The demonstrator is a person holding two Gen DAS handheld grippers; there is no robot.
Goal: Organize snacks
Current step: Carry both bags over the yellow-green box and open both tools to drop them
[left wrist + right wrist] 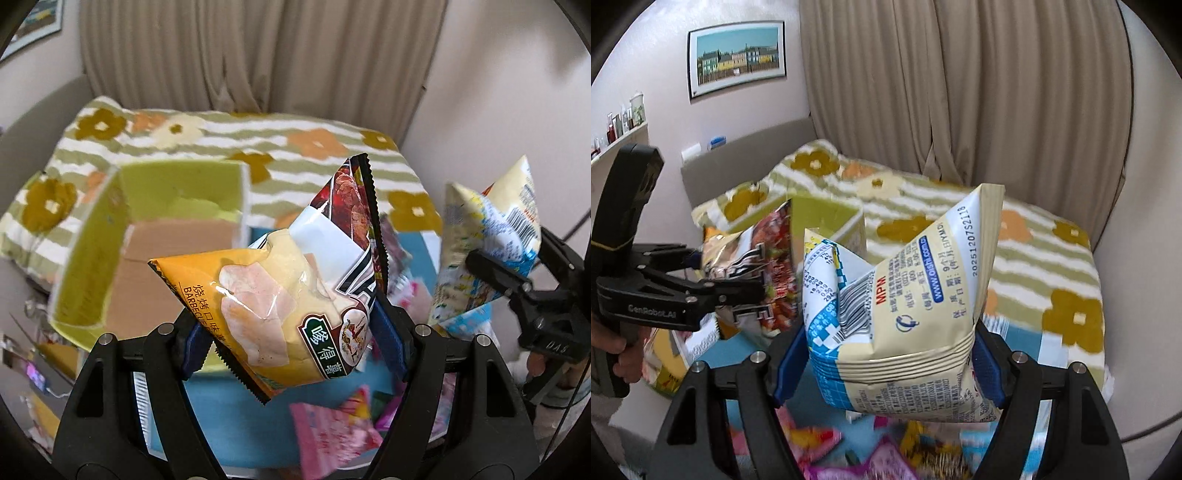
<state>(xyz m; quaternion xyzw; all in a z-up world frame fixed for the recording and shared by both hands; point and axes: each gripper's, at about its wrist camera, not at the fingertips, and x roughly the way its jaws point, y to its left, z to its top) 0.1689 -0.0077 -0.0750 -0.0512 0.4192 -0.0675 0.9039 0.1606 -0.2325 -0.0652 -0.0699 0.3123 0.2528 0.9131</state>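
Observation:
My left gripper [295, 343] is shut on an orange barbecue chip bag [273, 306] and holds it in the air, just right of an open green cardboard box [99, 236]. My right gripper [886, 365] is shut on a cream and blue snack bag [908, 317], also lifted. Each gripper shows in the other's view: the right gripper [491, 273] with its bag [484, 240] at the right, the left gripper [750, 291] with the chip bag [753, 266] at the left, in front of the box [827, 218].
Several loose pink and mixed snack packets [332, 432] lie on a blue cloth [229, 413] below; they also show in the right wrist view [879, 461]. A green striped flowered blanket [295, 144] covers the bed behind. Curtains [960, 92] hang at the back.

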